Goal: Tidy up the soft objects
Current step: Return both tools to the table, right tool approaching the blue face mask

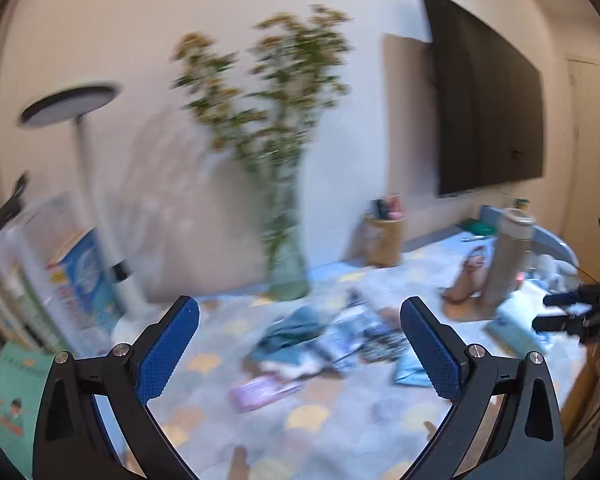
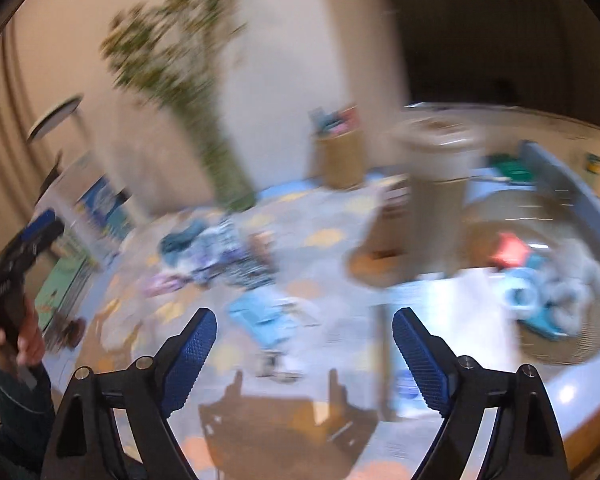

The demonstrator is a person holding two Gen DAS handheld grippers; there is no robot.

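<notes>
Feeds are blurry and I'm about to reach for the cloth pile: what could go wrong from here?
Both views are smeared, so aim at the pile may be off. The glass vase stands just behind it and could tip. The tall bottle stands near the right gripper, easy to knock.

Open table (image 1: 332,420) lay before the cloth pile (image 1: 324,340); a tall bottle (image 1: 504,260) and glass vase (image 1: 288,268) stood beyond, hemming the far side.
</notes>
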